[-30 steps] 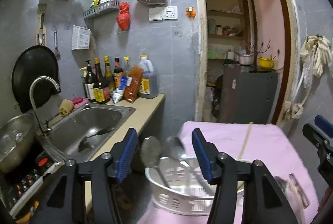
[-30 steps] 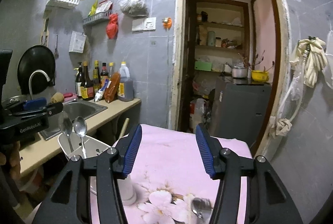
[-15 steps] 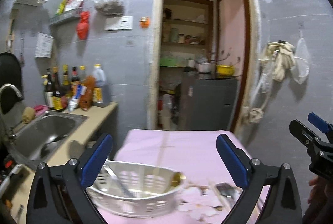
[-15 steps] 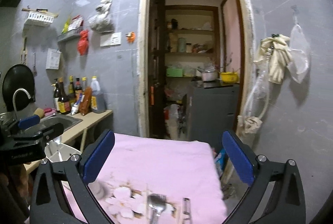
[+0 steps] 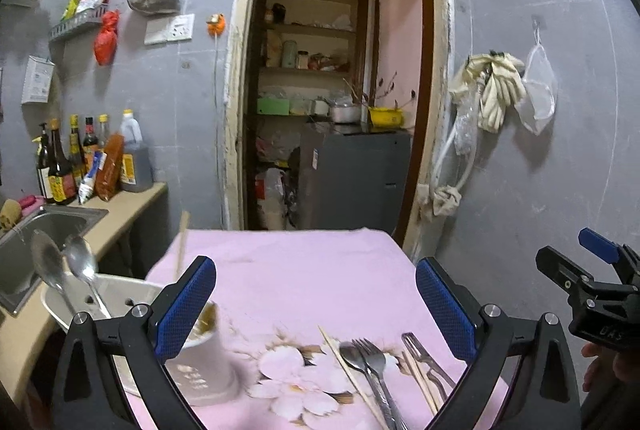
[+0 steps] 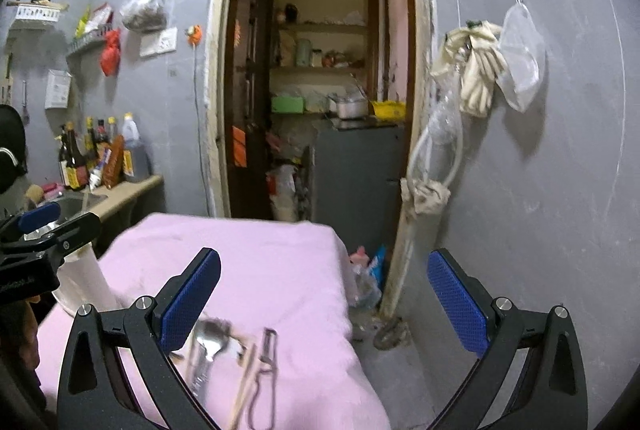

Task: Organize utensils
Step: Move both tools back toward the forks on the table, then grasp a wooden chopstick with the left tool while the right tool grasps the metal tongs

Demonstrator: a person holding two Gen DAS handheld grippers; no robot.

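My left gripper (image 5: 316,304) is open wide and empty above the pink tablecloth (image 5: 288,270). Ahead of it lie a spoon (image 5: 352,354), a fork (image 5: 374,358), chopsticks (image 5: 418,376) and a metal peeler (image 5: 426,356). A white cup (image 5: 204,370) stands at its left finger, beside a white basket (image 5: 116,294) holding two spoons (image 5: 80,262). My right gripper (image 6: 324,300) is open and empty over the table's right side, with the spoon and fork (image 6: 206,344), chopsticks (image 6: 244,382) and peeler (image 6: 266,362) below its left finger.
A sink (image 5: 36,234) and a counter with bottles (image 5: 76,162) are at the left. An open doorway (image 5: 332,102) with a grey cabinet (image 5: 356,178) is behind the table. The table's right edge drops to the floor (image 6: 400,350) beside the wall.
Both grippers opened wide from a narrower gap. Both swung right, away from the sink toward the table, and the loose utensils came into view under them.
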